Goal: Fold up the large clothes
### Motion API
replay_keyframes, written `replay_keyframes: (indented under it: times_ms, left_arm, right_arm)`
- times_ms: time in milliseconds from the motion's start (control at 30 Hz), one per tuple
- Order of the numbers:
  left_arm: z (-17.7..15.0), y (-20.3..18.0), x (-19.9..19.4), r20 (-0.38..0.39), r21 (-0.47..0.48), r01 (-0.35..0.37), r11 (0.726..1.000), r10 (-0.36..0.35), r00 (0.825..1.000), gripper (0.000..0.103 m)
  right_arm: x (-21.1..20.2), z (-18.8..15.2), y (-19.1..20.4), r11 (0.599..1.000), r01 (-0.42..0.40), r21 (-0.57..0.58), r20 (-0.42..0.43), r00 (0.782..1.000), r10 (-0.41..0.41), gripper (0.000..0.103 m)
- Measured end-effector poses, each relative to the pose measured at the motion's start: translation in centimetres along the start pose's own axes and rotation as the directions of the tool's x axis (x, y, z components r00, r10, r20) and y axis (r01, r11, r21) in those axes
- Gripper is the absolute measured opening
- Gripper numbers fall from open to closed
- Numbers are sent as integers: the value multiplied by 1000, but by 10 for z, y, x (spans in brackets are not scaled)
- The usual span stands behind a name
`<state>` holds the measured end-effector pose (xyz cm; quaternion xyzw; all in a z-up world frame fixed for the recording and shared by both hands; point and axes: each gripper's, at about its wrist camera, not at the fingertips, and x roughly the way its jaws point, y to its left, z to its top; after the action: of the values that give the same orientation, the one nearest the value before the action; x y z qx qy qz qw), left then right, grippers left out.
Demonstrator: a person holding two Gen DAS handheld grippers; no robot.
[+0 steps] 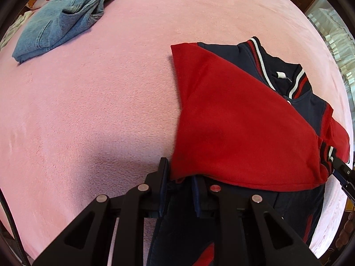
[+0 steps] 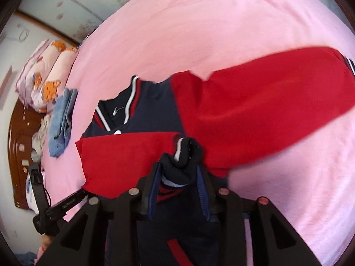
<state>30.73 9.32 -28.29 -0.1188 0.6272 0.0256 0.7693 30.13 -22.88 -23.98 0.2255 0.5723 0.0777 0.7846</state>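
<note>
A navy jacket with red sleeves and a striped collar lies on the pink blanket. One red sleeve is folded across its front. My left gripper points down at the near corner of that fold, with its jaws narrow and pinching the fabric. My right gripper holds the bunched striped cuff of this sleeve between its pads, low over the jacket's navy front. The other red sleeve stretches out to the right on the blanket. The right gripper also shows at the edge of the left wrist view.
Folded blue jeans lie at the far left of the bed, beside printed pillows and a wooden headboard. Pink blanket spreads wide around the jacket. A window with curtains is beyond the right side.
</note>
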Motion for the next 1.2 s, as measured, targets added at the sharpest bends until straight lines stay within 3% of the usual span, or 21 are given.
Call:
replay_keyframes:
  times_ms: [200, 333, 467, 567, 600, 633, 667, 867, 1100, 1200]
  left_arm:
    - [-8, -13, -17, -26, 10, -28, 1000, 28, 999, 18]
    - [-18, -27, -33, -43, 26, -46, 999, 47, 998, 18]
    - [-27, -48, -55, -61, 52, 5, 999, -2, 998, 18]
    - [-28, -64, -70, -76, 89, 74, 993, -67, 995, 18]
    - [-30, -71, -71, -77, 106, 92, 990, -84, 993, 18]
    - [-28, -81, -72, -77, 135, 109, 985, -99, 992, 17]
    - [-26, -87, -71, -75, 152, 109, 982, -99, 992, 12]
    - [-8, -110, -52, -80, 176, 200, 964, -188, 979, 7]
    - [5, -52, -16, -68, 134, 99, 986, -91, 994, 7]
    - [7, -30, -15, -54, 100, 66, 993, -61, 997, 6]
  right_arm:
    - [-15, -2, -17, 990, 138, -39, 19, 990, -138, 32]
    - [-37, 1, -13, 989, 137, -62, 66, 989, -133, 32]
    - [-42, -1, 12, 989, 55, -138, 45, 998, -50, 26]
    - [-28, -8, 38, 982, -68, -178, -13, 998, 66, 18]
    - [-22, -11, 45, 979, -97, -182, -27, 995, 94, 14]
    - [-17, -13, 52, 975, -125, -186, -36, 992, 120, 4]
    - [-8, -18, 60, 969, -154, -190, -43, 988, 149, 2]
    - [40, -29, 80, 966, -211, -153, -90, 976, 199, 0]
    - [50, -26, 60, 990, -23, -143, -51, 999, 16, 0]
    - [34, -23, 33, 996, -42, -79, -35, 999, 39, 0]
